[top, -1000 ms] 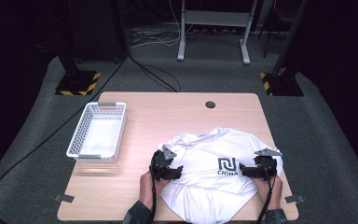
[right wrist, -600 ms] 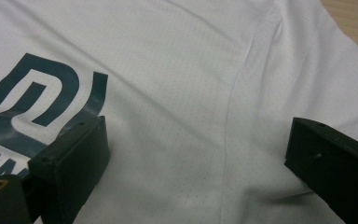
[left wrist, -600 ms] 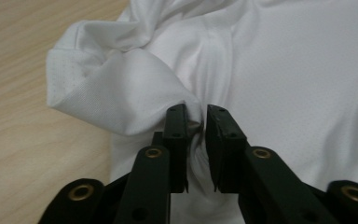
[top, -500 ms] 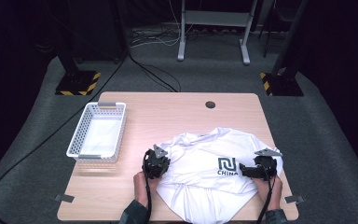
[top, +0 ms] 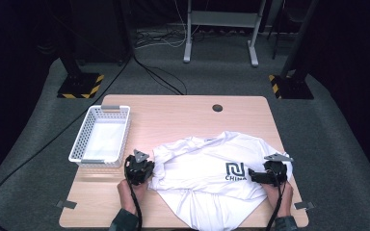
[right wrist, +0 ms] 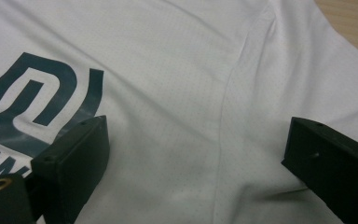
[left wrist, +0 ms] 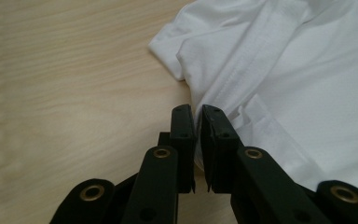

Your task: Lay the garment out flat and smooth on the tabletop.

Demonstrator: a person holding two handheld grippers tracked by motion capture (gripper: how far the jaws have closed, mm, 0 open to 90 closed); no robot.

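- Lying crumpled on the near half of the light wooden table [top: 183, 113], the white short-sleeved T-shirt with a dark printed logo [top: 207, 168] is seen, just right of the white plastic mesh basket [top: 101, 137]
- The shirt's left edge is pinched between the nearly closed jaws of the left gripper [left wrist: 198, 116]
- The right gripper [right wrist: 193, 140] is held over the cloth beside the logo, jaws spread wide, nothing gripped

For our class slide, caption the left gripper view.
Left gripper pinching the white T-shirt's edge on the wooden table.
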